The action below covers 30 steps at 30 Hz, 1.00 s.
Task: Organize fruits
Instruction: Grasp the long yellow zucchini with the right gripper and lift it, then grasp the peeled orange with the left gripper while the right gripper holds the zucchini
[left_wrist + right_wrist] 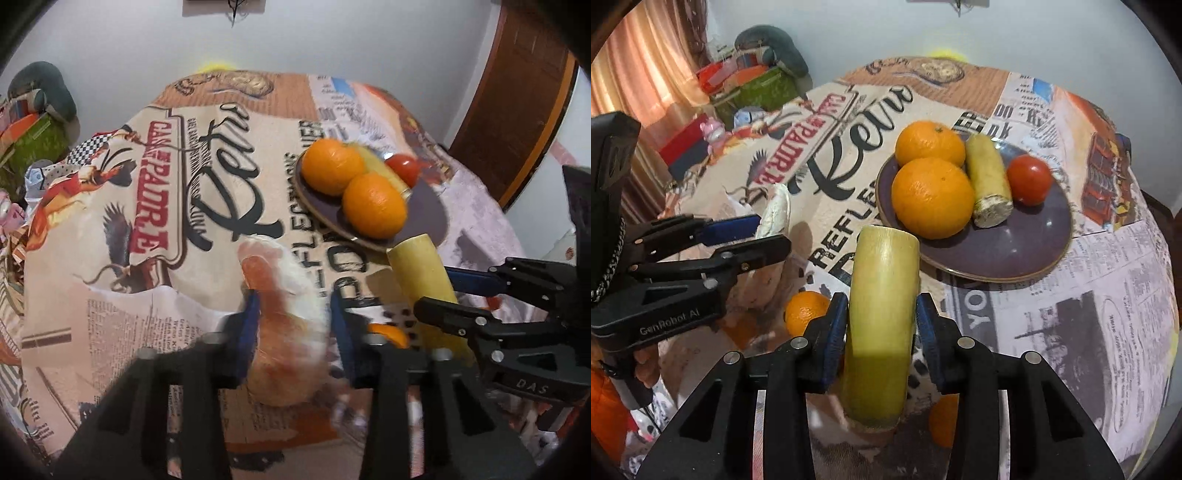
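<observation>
- Right gripper point(881, 325): fingers pinch a pale green stalk piece point(882, 317), held above the table point(1071, 314) just short of the purple plate point(1008, 254).
- Plate holds two oranges point(932, 197), a second stalk piece point(988, 181) and a tomato point(1028, 179).
- Left gripper point(293, 325): fingers closed on a blurred orange-and-white thing point(284, 295), perhaps a bag or peel; cannot tell.
- Loose oranges point(805, 310) lie near the grippers.
- Step in hand: carrying the stalk to the plate. Next move needs a set-down on the bare near-right part.
</observation>
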Motion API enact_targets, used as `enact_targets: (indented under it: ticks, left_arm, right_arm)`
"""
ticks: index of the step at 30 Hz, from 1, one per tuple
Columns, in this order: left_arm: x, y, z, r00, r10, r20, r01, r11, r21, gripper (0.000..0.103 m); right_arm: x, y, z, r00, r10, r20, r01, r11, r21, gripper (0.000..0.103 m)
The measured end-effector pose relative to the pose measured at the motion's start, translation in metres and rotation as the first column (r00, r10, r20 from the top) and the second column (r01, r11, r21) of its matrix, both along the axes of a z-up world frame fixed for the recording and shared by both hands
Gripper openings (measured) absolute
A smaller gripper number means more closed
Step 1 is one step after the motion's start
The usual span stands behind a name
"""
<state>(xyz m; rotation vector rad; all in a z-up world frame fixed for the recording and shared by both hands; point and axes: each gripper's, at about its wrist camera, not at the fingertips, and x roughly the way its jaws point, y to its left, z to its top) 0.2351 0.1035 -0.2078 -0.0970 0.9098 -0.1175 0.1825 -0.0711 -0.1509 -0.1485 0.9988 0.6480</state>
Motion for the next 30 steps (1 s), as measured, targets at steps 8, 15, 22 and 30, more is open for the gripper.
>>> enact_targets:
  ticks: [8, 15, 22, 30]
  left_arm:
    - [-0.005, -0.012, 0.028, 0.998, -0.002, 0.065, 0.0, 0.999, 0.042, 0.001]
    - [0.009, -0.012, 0.005, 0.998, 0.003, -0.058, 0.001, 0.998, 0.068, 0.036]
    - [0.028, -0.012, -0.032, 0.986, -0.008, -0.167, 0.011, 1.0, 0.016, 0.042]
    - [0.043, -0.013, -0.038, 0.986, 0.016, -0.164, -0.01, 0.999, 0.037, 0.04]
  right_arm:
    - [-0.005, -0.028, 0.031, 0.996, -0.063, 0.071, 0.06, 0.997, 0.046, 0.034]
    - [-0.003, -0.049, 0.039, 0.991, -0.111, 0.078, 0.103, 0.99, 0.096, 0.034]
    - [-0.001, -0.06, 0.04, 0.988, -0.128, 0.086, 0.119, 0.987, 0.107, 0.034]
    - [0.003, -0.074, 0.038, 0.984, -0.153, 0.091, 0.143, 0.984, 0.103, 0.033]
